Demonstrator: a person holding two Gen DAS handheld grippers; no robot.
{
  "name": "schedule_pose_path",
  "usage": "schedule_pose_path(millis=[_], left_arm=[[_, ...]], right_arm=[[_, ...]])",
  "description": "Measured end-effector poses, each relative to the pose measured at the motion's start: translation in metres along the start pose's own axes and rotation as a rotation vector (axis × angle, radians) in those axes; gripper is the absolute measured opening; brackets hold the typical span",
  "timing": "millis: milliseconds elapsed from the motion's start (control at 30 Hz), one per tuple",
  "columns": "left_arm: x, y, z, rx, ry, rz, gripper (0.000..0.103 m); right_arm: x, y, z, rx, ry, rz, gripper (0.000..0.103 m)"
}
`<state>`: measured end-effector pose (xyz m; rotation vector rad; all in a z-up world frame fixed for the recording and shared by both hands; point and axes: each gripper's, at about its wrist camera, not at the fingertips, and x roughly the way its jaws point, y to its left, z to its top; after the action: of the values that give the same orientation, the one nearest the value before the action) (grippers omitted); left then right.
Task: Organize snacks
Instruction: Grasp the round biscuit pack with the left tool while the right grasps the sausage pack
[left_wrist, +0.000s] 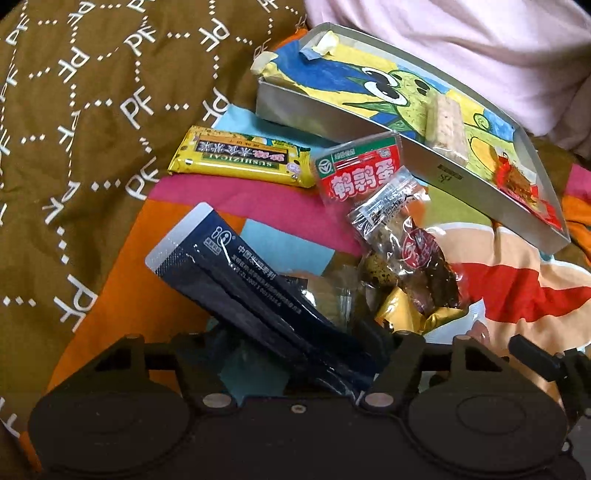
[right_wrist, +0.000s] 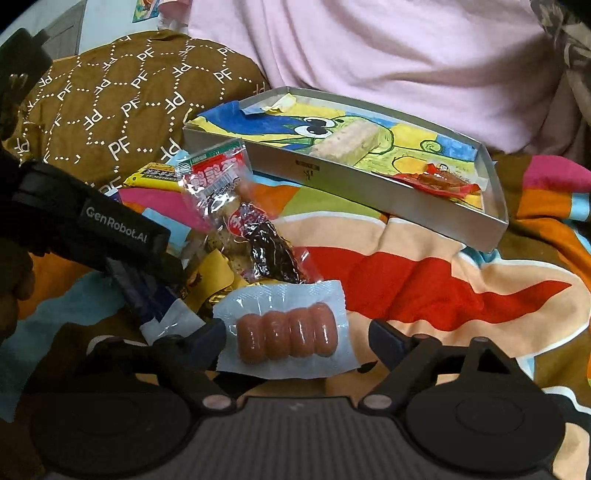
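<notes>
Around the grey box (right_wrist: 369, 184), loose snack packets crowd the bright blanket (right_wrist: 443, 280), while the left gripper (left_wrist: 295, 343), angled down, clasps a dark blue sachet (left_wrist: 236, 280) and the right gripper (right_wrist: 297, 336) straddles the sausage pack (right_wrist: 288, 332), pads apart.

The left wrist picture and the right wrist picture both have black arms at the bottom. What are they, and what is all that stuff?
Those arms are the fingers of pincers that a person holds, one in each hand. A camera sits on each and looks forward along its fingers, so each hand gives one picture. The left hand-held gripper has a dark blue packet between its fingers; I cannot tell whether it squeezes it. The right hand-held gripper is open around a pack of little sausages. More snacks lie on a colourful blanket: a yellow bar and a red-labelled pack. The grey box holds a pale bar and a red snack.
</notes>
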<state>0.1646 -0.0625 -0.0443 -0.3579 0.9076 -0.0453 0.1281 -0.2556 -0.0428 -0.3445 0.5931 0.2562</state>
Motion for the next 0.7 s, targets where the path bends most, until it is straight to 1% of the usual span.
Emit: schedule_pose_path(millis=[133, 200, 267, 433, 500, 567, 600, 700], left_arm=[[0.000, 0.003, -0.001, -0.007, -0.004, -0.007, 0.066], [0.000, 0.004, -0.001, -0.012, -0.007, -0.007, 0.062], [0.001, 0.005, -0.001, -0.015, -0.006, -0.011, 0.062], [0.001, 0.007, -0.002, -0.010, -0.010, -0.024, 0.058], [0.001, 0.008, -0.003, -0.009, -0.011, -0.034, 0.053], [0.000, 0.010, -0.003, -0.013, -0.012, -0.042, 0.051], [0.000, 0.011, -0.003, -0.015, -0.014, -0.044, 0.049], [-0.002, 0.015, -0.005, -0.030, -0.020, -0.051, 0.048]], right_arm=[[0.006, 0.003, -0.001, -0.014, 0.018, 0.014, 0.084], [0.010, 0.006, -0.003, -0.022, 0.035, 0.020, 0.083], [0.015, 0.008, -0.005, -0.027, 0.046, 0.026, 0.082], [0.024, 0.009, -0.005, -0.030, 0.046, 0.032, 0.083], [0.027, 0.011, -0.005, -0.027, 0.045, 0.029, 0.080], [0.027, 0.011, -0.005, -0.025, 0.039, 0.027, 0.080], [0.027, 0.012, -0.005, -0.023, 0.038, 0.030, 0.079], [0.027, 0.014, -0.005, -0.023, 0.040, 0.028, 0.078]])
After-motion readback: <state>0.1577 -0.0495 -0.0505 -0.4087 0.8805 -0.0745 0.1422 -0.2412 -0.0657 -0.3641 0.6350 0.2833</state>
